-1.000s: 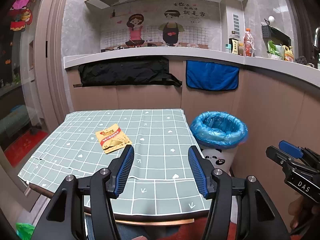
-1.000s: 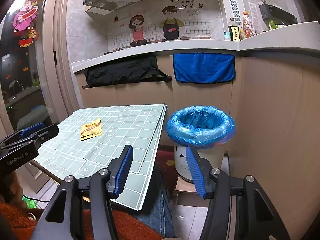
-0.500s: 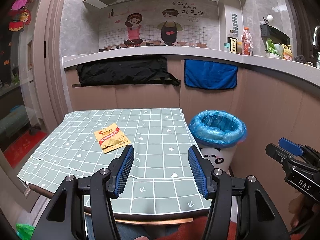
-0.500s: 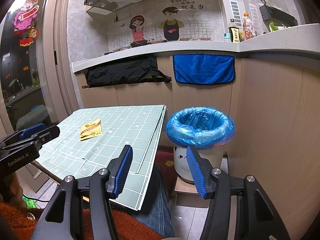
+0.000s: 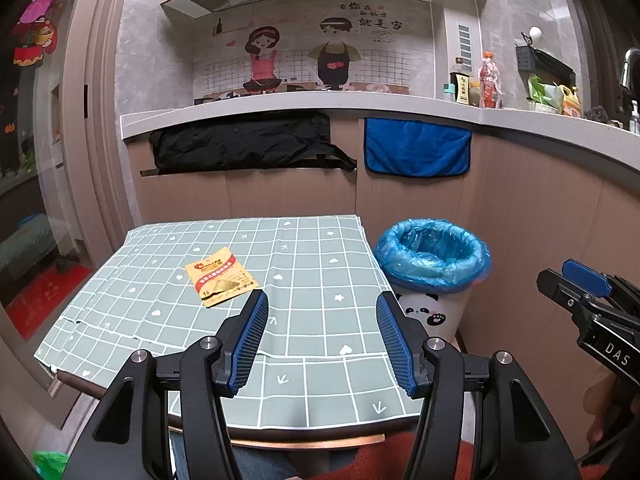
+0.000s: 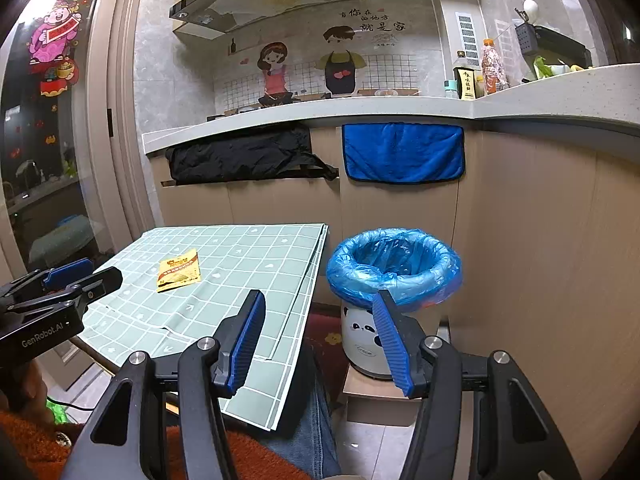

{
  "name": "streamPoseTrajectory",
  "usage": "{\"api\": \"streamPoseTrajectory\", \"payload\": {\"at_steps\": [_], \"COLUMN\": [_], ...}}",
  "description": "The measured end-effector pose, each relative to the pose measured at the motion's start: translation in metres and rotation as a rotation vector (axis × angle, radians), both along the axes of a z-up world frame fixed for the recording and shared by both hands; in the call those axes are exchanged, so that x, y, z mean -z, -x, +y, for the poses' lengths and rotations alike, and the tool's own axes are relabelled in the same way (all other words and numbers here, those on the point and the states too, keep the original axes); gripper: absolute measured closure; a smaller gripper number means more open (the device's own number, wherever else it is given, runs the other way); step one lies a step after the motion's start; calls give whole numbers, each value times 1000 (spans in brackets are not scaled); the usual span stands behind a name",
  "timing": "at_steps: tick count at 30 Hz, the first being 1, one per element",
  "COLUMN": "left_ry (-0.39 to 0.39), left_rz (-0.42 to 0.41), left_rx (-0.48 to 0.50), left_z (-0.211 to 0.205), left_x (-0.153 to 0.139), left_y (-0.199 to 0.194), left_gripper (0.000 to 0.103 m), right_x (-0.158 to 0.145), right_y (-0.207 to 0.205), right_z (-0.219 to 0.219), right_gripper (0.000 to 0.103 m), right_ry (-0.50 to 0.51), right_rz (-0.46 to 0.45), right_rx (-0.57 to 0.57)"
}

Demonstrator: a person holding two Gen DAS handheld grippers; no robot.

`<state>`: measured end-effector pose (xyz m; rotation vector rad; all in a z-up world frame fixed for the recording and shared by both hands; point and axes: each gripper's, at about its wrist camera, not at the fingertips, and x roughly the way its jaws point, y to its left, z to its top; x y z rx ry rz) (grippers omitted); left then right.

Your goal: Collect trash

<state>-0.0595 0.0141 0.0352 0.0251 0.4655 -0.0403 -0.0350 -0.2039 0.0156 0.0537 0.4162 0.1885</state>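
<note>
A flat yellow-orange sachet wrapper [image 5: 221, 282] lies on the green checked table cloth [image 5: 312, 264], left of centre; it also shows in the right wrist view [image 6: 179, 271]. A white panda bin with a blue liner [image 5: 434, 258] stands on the floor right of the table, also seen in the right wrist view [image 6: 394, 266]. My left gripper [image 5: 322, 308] is open and empty above the table's near part, the wrapper just ahead-left of its left finger. My right gripper [image 6: 320, 308] is open and empty, hovering past the table's right edge, near the bin.
A kitchen counter [image 5: 360, 106] with bottles runs behind. A black cloth [image 5: 244, 144] and a blue towel [image 5: 416, 152] hang on the cabinet front. The cloth's folded edge [image 6: 280, 352] overhangs the table. A cardboard box [image 6: 380, 400] is under the bin.
Both grippers have barely shifted. The left view has drifted slightly back, so the wrapper sits a little lower and nearer the left finger. Jaws stay open.
</note>
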Motion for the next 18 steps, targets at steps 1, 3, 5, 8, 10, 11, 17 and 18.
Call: {"api": "streamPoseTrajectory", "payload": {"at_steps": [1, 3, 5, 8, 10, 11, 17, 18], "left_ry": [-1, -1, -1, -1, -1, -1, 2, 3], "left_rz": [0, -1, 1, 4, 5, 7, 7, 8], "left_rx": [2, 6, 11, 15, 15, 17, 20, 21], "left_z": [1, 2, 2, 3, 3, 3, 5, 5], "left_x": [0, 0, 0, 1, 0, 1, 1, 2], "left_y": [0, 0, 0, 0, 0, 0, -1, -2], "left_gripper": [46, 46, 46, 46, 46, 46, 46, 46], "right_x": [0, 0, 0, 0, 0, 0, -1, 0], "right_y": [0, 0, -1, 0, 0, 0, -1, -1], "right_z": [0, 0, 0, 0, 0, 0, -1, -1], "right_gripper": [50, 50, 50, 50, 50, 50, 49, 49], "right_ry": [-1, -1, -1, 2, 0, 0, 2, 1], "right_rz": [0, -1, 1, 1, -1, 0, -4, -4], "right_rx": [-1, -1, -2, -1, 0, 0, -3, -4]}}
